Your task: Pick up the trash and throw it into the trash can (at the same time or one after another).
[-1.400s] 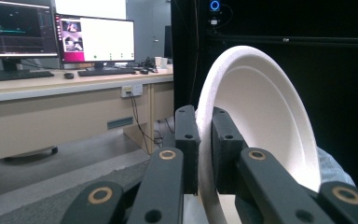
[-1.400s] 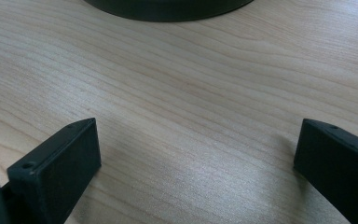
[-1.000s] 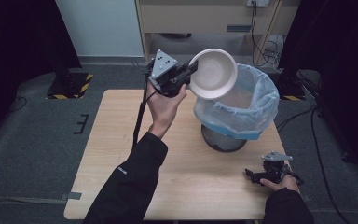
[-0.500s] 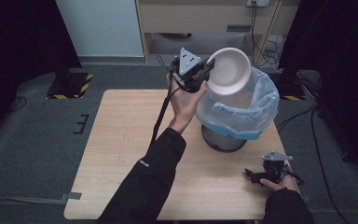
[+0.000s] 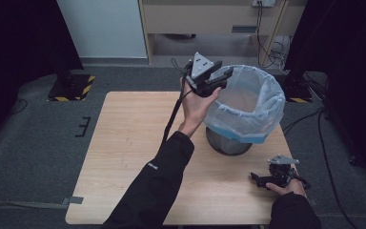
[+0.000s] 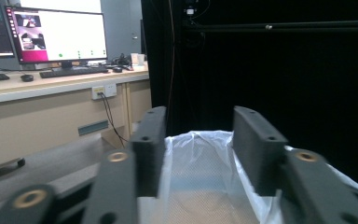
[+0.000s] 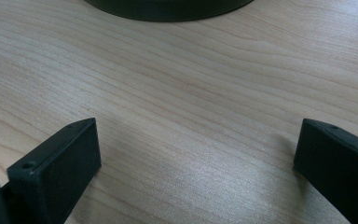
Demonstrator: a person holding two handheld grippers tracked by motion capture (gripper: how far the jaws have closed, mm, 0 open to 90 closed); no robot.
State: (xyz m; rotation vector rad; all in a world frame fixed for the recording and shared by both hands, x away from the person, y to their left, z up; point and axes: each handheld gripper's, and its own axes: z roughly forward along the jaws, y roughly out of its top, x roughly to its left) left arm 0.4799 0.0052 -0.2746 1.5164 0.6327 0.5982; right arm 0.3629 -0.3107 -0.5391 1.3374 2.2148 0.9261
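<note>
Left gripper (image 5: 218, 76) hangs at the bin's (image 5: 248, 107) near-left rim, jaws just opened, nothing between them. Right gripper (image 5: 262, 179) rests released on worktop (image 5: 124, 143), farther off.

A pale wooden table (image 5: 128, 143) stands on grey carpet. A dark round bin (image 5: 228, 143) lined with a pale blue bag stands on it toward two o'clock. The right gripper (image 5: 267, 180) rests on the tabletop at about four o'clock, well apart from the bin's base.
</note>
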